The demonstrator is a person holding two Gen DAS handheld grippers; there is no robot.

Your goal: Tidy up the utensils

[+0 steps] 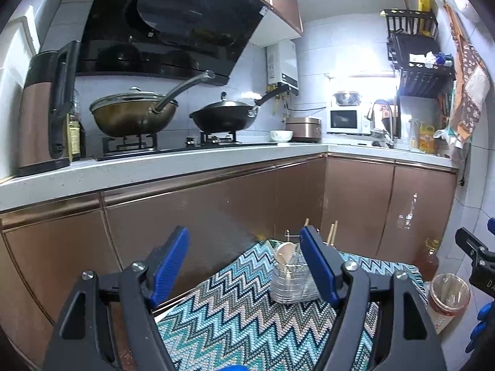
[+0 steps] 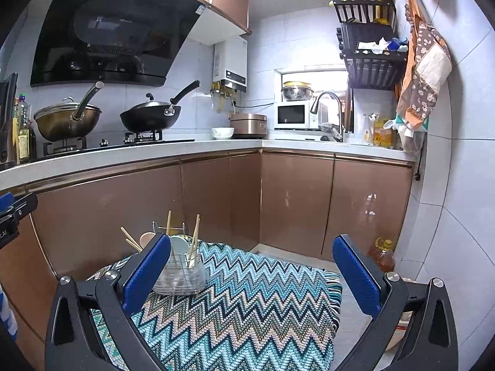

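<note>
A clear utensil holder stands at the far edge of a small table covered with a zigzag cloth. Pale spoons and wooden chopsticks stick up out of it. My left gripper is open with nothing between its blue pads; the holder sits ahead of it, partly behind the right finger. My right gripper is open and empty too, and the holder lies just beyond its left finger. Each gripper shows at the edge of the other's view.
Brown cabinet doors stand close behind the table under an L-shaped counter with two woks, a rice cooker and a microwave. On the floor to the right stand an oil bottle and a lined bin.
</note>
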